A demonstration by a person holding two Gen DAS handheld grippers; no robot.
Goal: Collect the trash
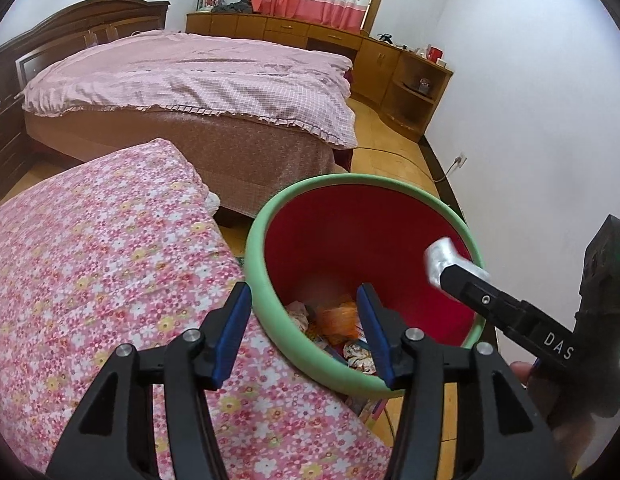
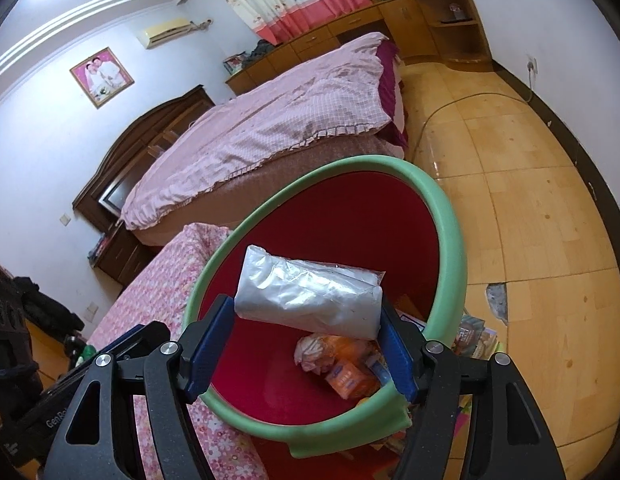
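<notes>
- The bin [image 2: 442, 216], red inside with a green rim, stands on the floor just beside a bed with a flowered cover [image 1: 90, 280], and both hand-held grippers hang above its mouth.
- The right hand-held gripper [image 2: 306, 344] holds a silver packet [image 2: 310, 296] across its blue pads. The packet's long axis runs from 9 to 3 o'clock in the right wrist view, square to the fingers, and it sits directly over the bin's opening.
- Judged from this, the coming move is a release: the drop is straight down, with the rim clear on all sides.
- The left hand-held gripper [image 1: 306, 332] is half open and empty. In its view the packet [image 1: 442, 260] lies at 2 o'clock, so the right hand is the nearer.
- At the bin's bottom lie an orange wrapper [image 2: 350, 376] and crumpled paper [image 2: 310, 352].
</notes>
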